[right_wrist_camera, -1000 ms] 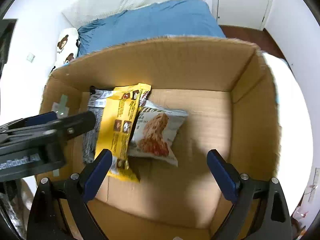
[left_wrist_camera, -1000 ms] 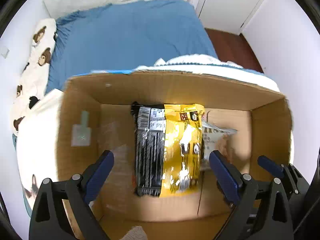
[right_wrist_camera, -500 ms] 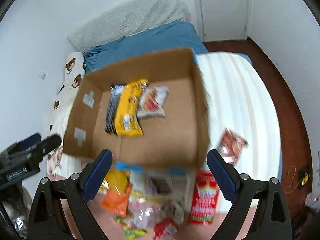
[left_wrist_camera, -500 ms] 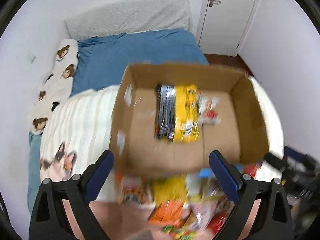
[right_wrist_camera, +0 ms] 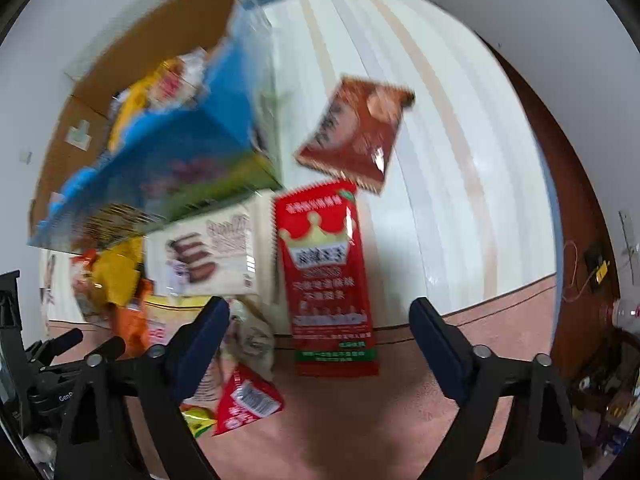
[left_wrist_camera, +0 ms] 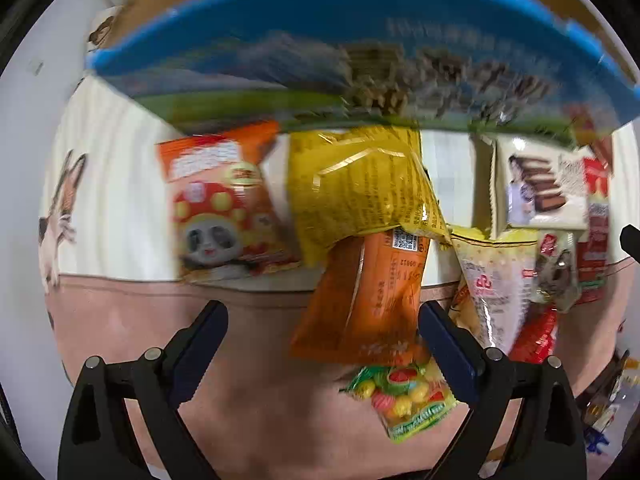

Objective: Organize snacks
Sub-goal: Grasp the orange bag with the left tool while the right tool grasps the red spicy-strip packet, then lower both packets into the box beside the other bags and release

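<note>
A pile of snack packets lies on the bed in front of the cardboard box (left_wrist_camera: 360,56) (right_wrist_camera: 132,80), which has a blue printed front wall. My left gripper (left_wrist_camera: 322,328) is open above an orange packet (left_wrist_camera: 368,300); a yellow packet (left_wrist_camera: 360,188) and a panda packet (left_wrist_camera: 220,208) lie further off, and a fruit candy bag (left_wrist_camera: 404,396) lies nearer. My right gripper (right_wrist_camera: 320,328) hovers over a tall red packet (right_wrist_camera: 324,272); its jaws are closing and no pad touches the packet. A dark red packet (right_wrist_camera: 356,132) lies beyond, and a white wafer box (right_wrist_camera: 204,256) lies to the left.
The bed has a striped white cover (right_wrist_camera: 420,120) with a pink band (left_wrist_camera: 160,320) along its near edge. A wooden floor (right_wrist_camera: 576,200) runs along the right side. The left gripper's body (right_wrist_camera: 44,360) shows at the right wrist view's left edge. Several packets sit inside the box.
Both grippers have pulled back out of the box and come down over the snack pile in front of it. The right jaws have narrowed a little.
</note>
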The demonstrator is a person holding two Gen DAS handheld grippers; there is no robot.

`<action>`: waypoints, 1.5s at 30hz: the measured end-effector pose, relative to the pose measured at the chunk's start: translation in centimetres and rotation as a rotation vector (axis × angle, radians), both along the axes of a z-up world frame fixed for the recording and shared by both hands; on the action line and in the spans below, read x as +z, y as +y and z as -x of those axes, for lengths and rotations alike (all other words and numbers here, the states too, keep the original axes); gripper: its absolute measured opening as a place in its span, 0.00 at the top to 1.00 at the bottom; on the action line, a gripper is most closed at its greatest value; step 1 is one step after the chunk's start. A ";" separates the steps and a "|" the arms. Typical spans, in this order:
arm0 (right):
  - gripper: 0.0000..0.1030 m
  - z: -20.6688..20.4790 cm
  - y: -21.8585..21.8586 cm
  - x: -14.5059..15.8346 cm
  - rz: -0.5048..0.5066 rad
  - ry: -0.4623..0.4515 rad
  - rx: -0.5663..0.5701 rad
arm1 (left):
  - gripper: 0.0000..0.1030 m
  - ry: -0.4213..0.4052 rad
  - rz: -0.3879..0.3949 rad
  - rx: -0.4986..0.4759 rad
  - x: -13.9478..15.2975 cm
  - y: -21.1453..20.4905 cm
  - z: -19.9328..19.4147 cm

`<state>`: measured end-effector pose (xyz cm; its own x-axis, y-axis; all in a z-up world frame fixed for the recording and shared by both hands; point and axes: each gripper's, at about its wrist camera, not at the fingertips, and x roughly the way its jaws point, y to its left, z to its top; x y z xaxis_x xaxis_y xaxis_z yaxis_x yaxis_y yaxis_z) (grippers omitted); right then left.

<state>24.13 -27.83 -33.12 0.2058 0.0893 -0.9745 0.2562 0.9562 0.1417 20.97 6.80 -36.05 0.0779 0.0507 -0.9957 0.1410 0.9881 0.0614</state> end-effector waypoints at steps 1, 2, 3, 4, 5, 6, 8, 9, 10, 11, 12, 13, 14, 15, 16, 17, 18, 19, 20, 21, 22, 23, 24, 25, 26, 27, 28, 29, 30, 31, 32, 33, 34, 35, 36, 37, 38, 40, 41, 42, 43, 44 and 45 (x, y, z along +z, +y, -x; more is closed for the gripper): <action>0.16 0.0 -0.1 -0.7 0.004 0.009 -0.004 | 0.05 0.009 -0.013 -0.007 -0.7 -0.5 -0.4; 0.17 -0.1 -0.2 -1.3 0.007 0.021 -0.004 | 0.05 0.013 -0.019 -0.013 -1.2 -0.9 -0.7; 0.17 -0.3 0.0 -1.9 0.010 0.029 -0.004 | 0.05 0.016 -0.020 -0.020 -1.6 -1.3 -1.0; 0.17 -0.5 0.0 -2.6 0.012 0.041 -0.006 | 0.07 0.020 -0.026 -0.024 -2.2 -1.7 -1.3; 0.17 -0.6 0.1 -3.3 0.019 0.053 -0.006 | 0.11 0.021 -0.036 -0.027 -2.6 -2.0 -1.6; 0.17 -0.8 0.3 -4.0 0.030 0.064 -0.008 | 0.24 0.019 -0.034 -0.026 -2.9 -2.2 -1.7; 0.17 -1.0 0.3 -5.1 0.044 0.084 -0.011 | 0.45 0.054 0.023 0.020 -3.8 -2.0 -1.9; 0.21 -1.0 0.3 -5.4 0.046 0.086 -0.023 | 0.47 0.060 0.034 0.040 -3.9 -1.7 -2.0; 0.30 -0.9 0.1 -5.6 0.067 0.091 -0.029 | 0.50 0.056 0.042 0.050 -3.7 -1.5 -2.0; 0.35 -0.8 0.1 -5.7 0.081 0.092 -0.025 | 0.51 0.052 0.046 0.054 -3.5 -1.3 -1.8; 0.44 -0.6 0.0 -5.6 0.082 0.087 -0.024 | 0.52 0.049 0.046 0.061 -3.2 -1.0 -1.5; 0.47 -0.2 -0.2 -5.4 0.081 0.081 -0.021 | 0.53 0.046 0.044 0.063 -3.0 -0.7 -1.2; 0.49 0.3 -0.4 -5.3 0.077 0.083 -0.018 | 0.54 0.044 0.041 0.064 -2.9 -0.4 -0.8; 0.49 0.7 -0.7 -5.2 0.072 0.086 -0.020 | 0.55 0.043 0.040 0.070 -2.8 0.0 -0.2; 0.50 1.4 -0.9 -5.1 0.060 0.092 -0.021 | 0.55 0.043 0.042 0.075 -2.8 0.4 0.5; 0.50 2.3 -1.0 -5.0 0.049 0.097 -0.020 | 0.55 0.043 0.043 0.079 -2.7 0.7 1.1; 0.50 3.0 -1.0 -5.0 0.046 0.101 -0.017 | 0.55 0.043 0.045 0.081 -2.5 1.2 1.7; 0.50 4.1 -1.0 -4.9 0.037 0.114 -0.010 | 0.55 0.043 0.047 0.088 -2.3 1.6 2.6; 0.50 4.8 -1.0 -5.0 0.029 0.121 -0.008 | 0.55 0.045 0.051 0.094 -2.3 2.0 3.3; 0.50 6.1 -0.8 -4.9 0.017 0.130 -0.006 | 0.55 0.050 0.051 0.097 -2.3 2.3 4.1; 0.50 7.4 -0.6 -5.0 0.006 0.141 -0.001 | 0.55 0.055 0.051 0.099 -2.3 2.5 4.7; 0.50 8.3 -0.5 -5.2 -0.002 0.150 0.003 | 0.55 0.065 0.055 0.103 -2.5 2.9 5.6; 0.50 9.2 -0.4 -5.4 -0.015 0.159 0.002 | 0.55 0.070 0.056 0.104 -2.7 3.1 6.1; 0.50 10.0 -0.3 -5.7 -0.030 0.165 0.000 | 0.55 0.072 0.053 0.105 -2.9 3.2 6.5; 0.50 10.5 -0.2 -6.0 -0.038 0.169 0.000 | 0.54 0.078 0.049 0.104 -3.3 3.3 6.9; 0.48 10.7 -0.2 -6.2 -0.040 0.172 0.001 | 0.52 0.091 0.054 0.105 -3.9 3.4 7.0; 0.47 11.2 -0.2 -6.5 -0.047 0.175 -0.001 | 0.49 0.109 0.061 0.109 -4.4 3.5 7.0; 0.46 11.5 -0.2 -6.7 -0.050 0.179 -0.006 | 0.47 0.125 0.065 0.113 -5.0 3.4 6.9; 0.43 11.6 -0.2 -6.7 -0.054 0.180 -0.010 | 0.43 0.133 0.064 0.115 -5.3 3.5 6.7; 0.40 11.5 -0.4 -6.7 -0.070 0.181 -0.022 | 0.41 0.136 0.061 0.117 -5.4 3.5 6.5; 0.40 11.5 -0.5 -6.7 -0.077 0.177 -0.034 | 0.41 0.134 0.060 0.120 -5.4 3.5 6.3; 0.40 10.7 -0.7 -6.5 -0.076 0.173 -0.040 | 0.41 0.126 0.056 0.125 -5.1 3.4 6.0; 0.39 10.3 -0.8 -6.4 -0.075 0.167 -0.045 | 0.40 0.113 0.057 0.132 -4.8 3.5 5.7; 0.39 10.0 -1.0 -6.3 -0.074 0.164 -0.051 | 0.40 0.101 0.062 0.139 -4.6 3.4 5.3; 0.38 9.9 -1.1 -6.5 -0.073 0.164 -0.058 | 0.40 0.097 0.069 0.148 -4.7 3.9 4.2; 0.38 9.8 -1.2 -6.7 -0.065 0.163 -0.065 | 0.40 0.094 0.075 0.160 -4.8 4.0 3.9; 0.38 9.7 -1.2 -7.0 -0.055 0.165 -0.067 | 0.39 0.097 0.089 0.183 -5.2 4.1 3.4; 0.37 8.8 -0.7 -7.6 -0.031 0.167 -0.066 | 0.38 0.109 0.116 0.222 -5.4 4.8 2.2; 0.38 7.9 -0.7 -7.7 -0.018 0.168 -0.066 | 0.38 0.105 0.120 0.237 -5.4 4.8 1.9; 0.39 7.9 -0.5 -8.3 -0.009 0.166 -0.066 | 0.40 0.097 0.119 0.243 -5.4 5.1 1.4; 0.43 7.9 -0.3 -8.3 0.008 0.161 -0.060 | 0.41 0.089 0.120 0.243 -5.4 4.8 1.2; 0.45 7.9 0.0 -8.2 0.020 0.154 -0.055 | 0.43 0.080 0.119 0.242 -5.1 5.0 0.9; 0.48 8.1 0.0 -8.0 0.025 0.146 -0.052 | 0.47 0.067 0.114 0.238 -4.8 5.2 1.0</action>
<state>16.06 -27.79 -41.17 0.0657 0.0572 -0.9962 0.3218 0.9438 0.0754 19.94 12.01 -40.87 0.0110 -0.0533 -0.9985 -0.0964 0.9939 -0.0541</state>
